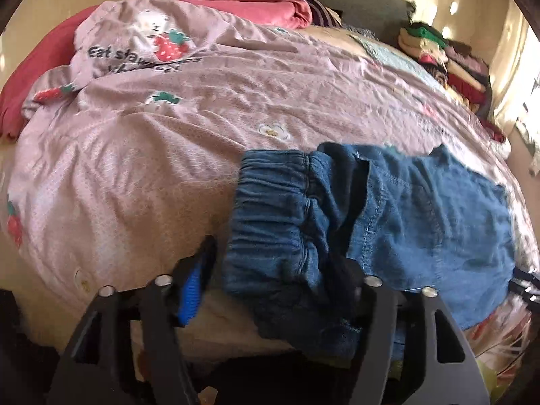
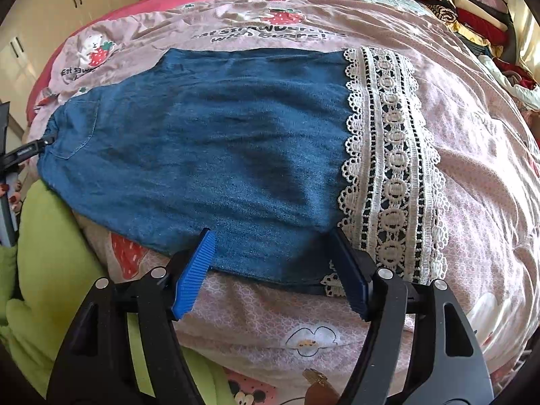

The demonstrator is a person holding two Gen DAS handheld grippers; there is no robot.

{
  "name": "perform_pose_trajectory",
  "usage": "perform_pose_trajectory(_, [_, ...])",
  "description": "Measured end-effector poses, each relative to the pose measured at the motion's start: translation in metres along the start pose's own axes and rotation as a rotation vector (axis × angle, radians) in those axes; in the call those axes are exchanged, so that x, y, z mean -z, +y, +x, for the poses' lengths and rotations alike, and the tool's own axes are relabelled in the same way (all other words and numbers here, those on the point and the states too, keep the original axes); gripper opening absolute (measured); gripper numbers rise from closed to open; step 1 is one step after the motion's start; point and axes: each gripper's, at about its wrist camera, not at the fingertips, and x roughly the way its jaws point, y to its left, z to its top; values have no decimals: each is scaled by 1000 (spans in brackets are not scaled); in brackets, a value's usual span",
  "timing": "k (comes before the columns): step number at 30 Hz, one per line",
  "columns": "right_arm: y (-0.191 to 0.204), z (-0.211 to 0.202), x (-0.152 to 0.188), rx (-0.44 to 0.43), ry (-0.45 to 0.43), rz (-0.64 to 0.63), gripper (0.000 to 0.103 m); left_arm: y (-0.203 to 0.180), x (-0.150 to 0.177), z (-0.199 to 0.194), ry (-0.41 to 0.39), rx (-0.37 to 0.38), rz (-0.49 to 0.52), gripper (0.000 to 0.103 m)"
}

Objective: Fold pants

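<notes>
Right claw apart, 2 blue pads straddling near hem of denim pants, not pinching. Left claw apart at elastic waistband (right finger hidden under cloth). Pants flat on pink strawberry quilt, lace cuff rightward. Folded clothes pile beyond.

Pink bedcover: dark print beside a strawberry reads roughly "eat strawberries with bears!", partly creased. A second copy near the bear shows "Eat s…", the rest folded under. Left wrist view: "Eat stawb…".
</notes>
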Motion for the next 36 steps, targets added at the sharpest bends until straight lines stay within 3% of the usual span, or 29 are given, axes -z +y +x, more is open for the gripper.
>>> perform_pose_trajectory(4, [-6, -10, -4, -39, -29, 18, 66, -10, -4, -31, -74, -4, 24, 64])
perform_pose_trajectory(8, [-20, -29, -13, -23, -100, 45, 68, -32, -15, -56, -139, 31, 71, 82])
perform_pose_trajectory(12, [-39, -39, -26, -5, -146, 80, 69, -60, -24, -62, -154, 78, 130, 82])
perform_pose_trajectory(20, [-77, -33, -73, 12, -195, 125, 69, -131, -49, -25, -92, 216, 243, 82])
perform_pose_trajectory(27, [-114, -7, -109, -16, -167, 195, 68, -174, -74, 32, 7, 295, 260, 82])
perform_pose_trajectory(36, [-132, 39, -130, -92, -105, 178, 50, -203, -93, 96, 103, 313, 288, 82])
